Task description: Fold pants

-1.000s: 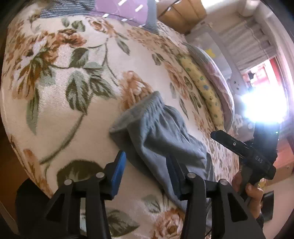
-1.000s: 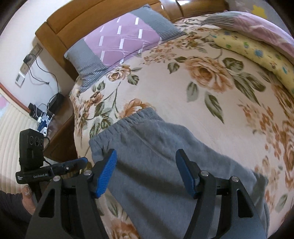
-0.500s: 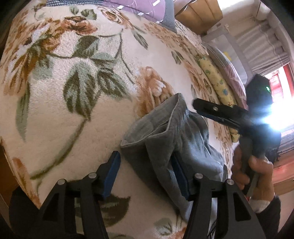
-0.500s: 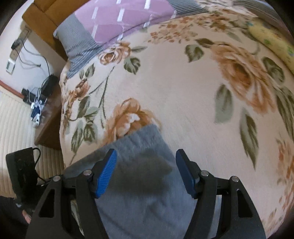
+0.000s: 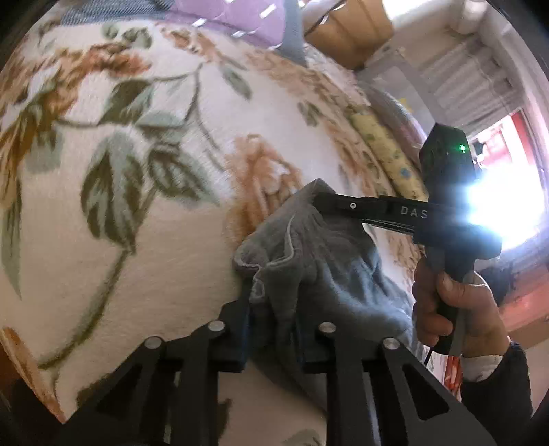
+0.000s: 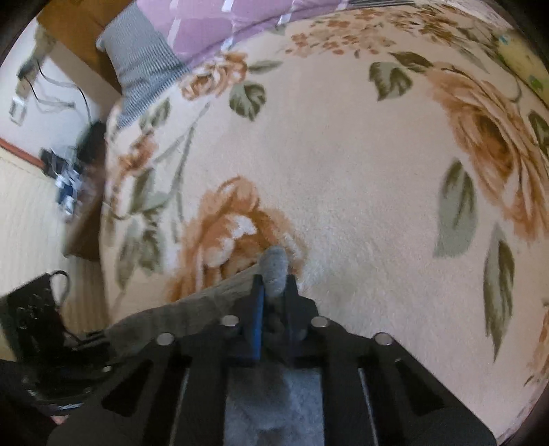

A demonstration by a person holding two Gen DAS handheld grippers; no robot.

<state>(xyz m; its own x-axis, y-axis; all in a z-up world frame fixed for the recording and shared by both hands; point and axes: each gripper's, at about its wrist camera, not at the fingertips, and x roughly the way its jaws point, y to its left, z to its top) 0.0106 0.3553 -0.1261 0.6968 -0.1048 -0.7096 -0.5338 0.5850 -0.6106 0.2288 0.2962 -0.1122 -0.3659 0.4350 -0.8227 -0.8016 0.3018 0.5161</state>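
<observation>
Since a second ago both pairs of fingers have drawn in from wide apart onto the waistband end of the grey pants (image 5: 319, 271), which then lay flat and now stands bunched up off the bed. The left gripper (image 5: 271, 329) has its fingers pressed narrowly on a thick fold of the grey cloth, the fabric filling the gap between them and spilling upward in creases. The right gripper (image 6: 274, 308) pinches a small tuft of the same cloth; a rounded nub pokes out just past the blue pads (image 6: 257, 319), and the rest of the fabric trails back beneath the tool and off to the left.

In the left wrist view the right gripper (image 5: 329, 202) comes in from the right, its black tip touching the far upper corner of the bunched cloth, with the person's right hand (image 5: 453, 308) wrapped round its handle. The two grips lie near each other along the same edge.

The pants rest on the bed's cream blanket (image 6: 360, 171) printed with orange roses and green leaves. Farther off lies a purple and grey pillow (image 6: 192, 27) against a wooden headboard (image 6: 79, 44), and a yellow spotted quilt (image 5: 387, 151) runs along the bed's far side.
</observation>
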